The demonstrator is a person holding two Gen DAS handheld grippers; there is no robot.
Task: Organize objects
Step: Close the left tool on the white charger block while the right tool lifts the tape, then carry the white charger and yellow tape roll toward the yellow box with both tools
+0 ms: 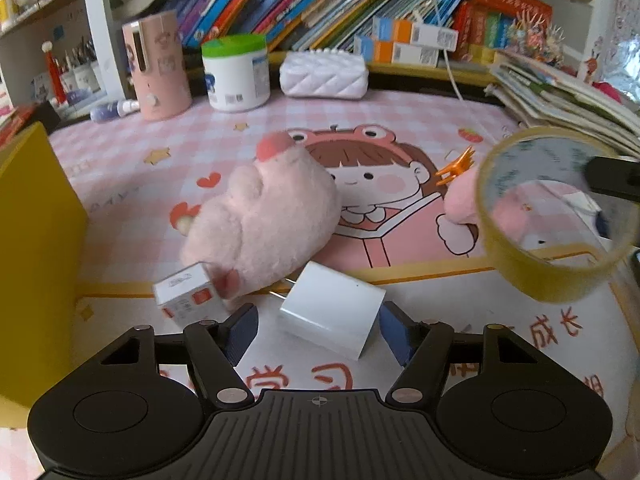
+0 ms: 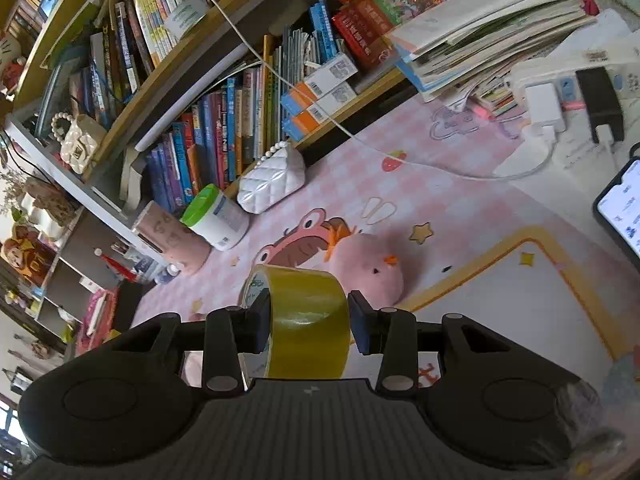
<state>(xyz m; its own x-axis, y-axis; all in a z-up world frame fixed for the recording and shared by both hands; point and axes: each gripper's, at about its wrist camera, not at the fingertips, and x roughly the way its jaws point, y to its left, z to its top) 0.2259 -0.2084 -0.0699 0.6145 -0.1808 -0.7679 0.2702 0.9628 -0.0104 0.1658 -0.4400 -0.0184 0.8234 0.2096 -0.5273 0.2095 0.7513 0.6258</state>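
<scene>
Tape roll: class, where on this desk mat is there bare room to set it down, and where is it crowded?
The tape roll is clamped in the right gripper. Bare mat shows inside the yellow border line, between the pink chick plush and the phone. It is crowded near the open left gripper: white charger, small box and pink plush sit close together.

Your left gripper (image 1: 318,328) is low over the desk with its two blue fingers (image 1: 240,332) wide apart, gripping nothing. Your right gripper (image 2: 308,320) is up in the air, tilted, and its fingers (image 2: 360,324) squeeze a roll of tape (image 2: 308,320) from both sides.
</scene>
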